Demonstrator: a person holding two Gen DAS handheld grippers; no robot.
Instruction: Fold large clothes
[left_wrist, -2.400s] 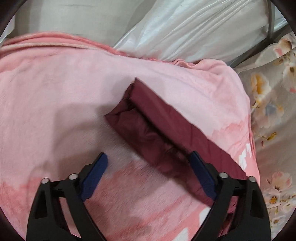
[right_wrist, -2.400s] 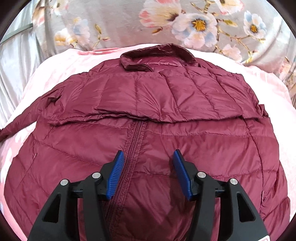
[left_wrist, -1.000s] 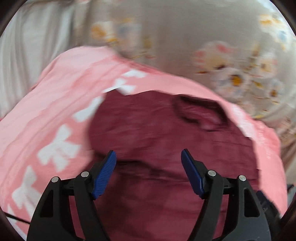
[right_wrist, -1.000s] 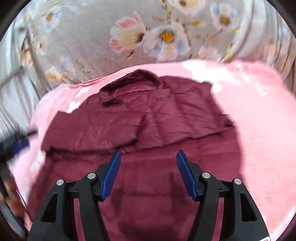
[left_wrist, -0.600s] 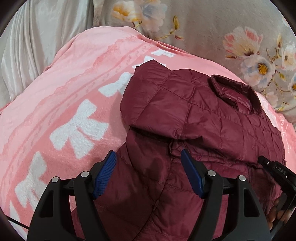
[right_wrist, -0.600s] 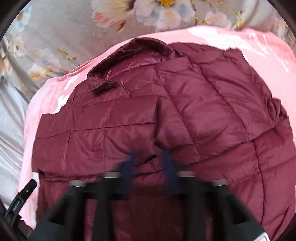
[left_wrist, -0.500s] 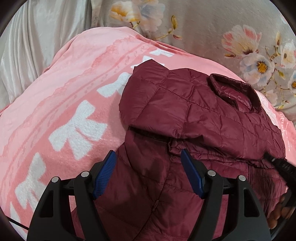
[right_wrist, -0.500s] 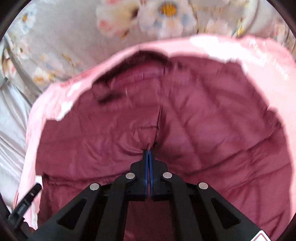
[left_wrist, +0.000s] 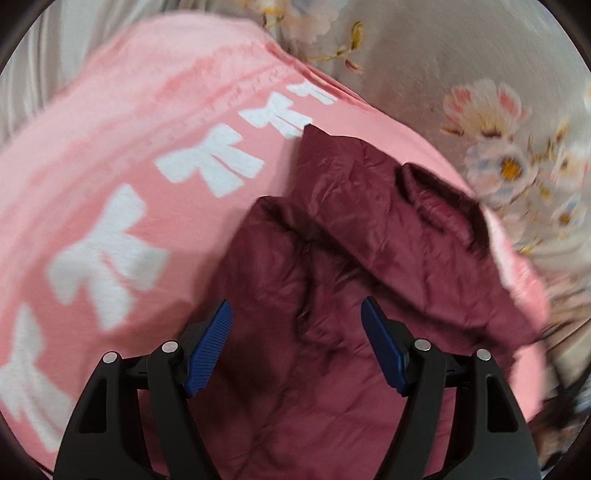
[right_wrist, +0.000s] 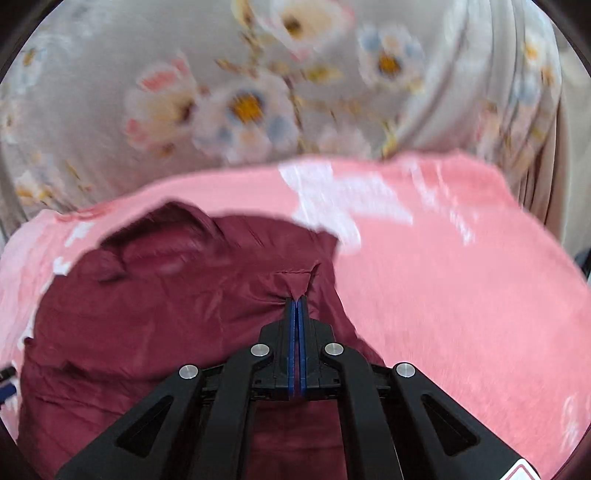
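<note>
Bed: pink blanket (left_wrist: 122, 155), jacket (left_wrist: 332, 302) on it.
Right gripper (right_wrist: 296, 303): pressed together, pinching jacket cloth, collar (right_wrist: 162, 236) up-left.
Left gripper (left_wrist: 297, 347): spread over jacket, collar up-right.

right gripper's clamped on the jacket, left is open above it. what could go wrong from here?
1. The right gripper pinches only a thin tuck of the maroon quilted puffer jacket; the slick fabric may slip out when pulled.
2. The left gripper is open and holds nothing, so a one-sided pull may skew the fold.
3. Dragging could bunch the pink fleece blanket with white bows underneath.
</note>
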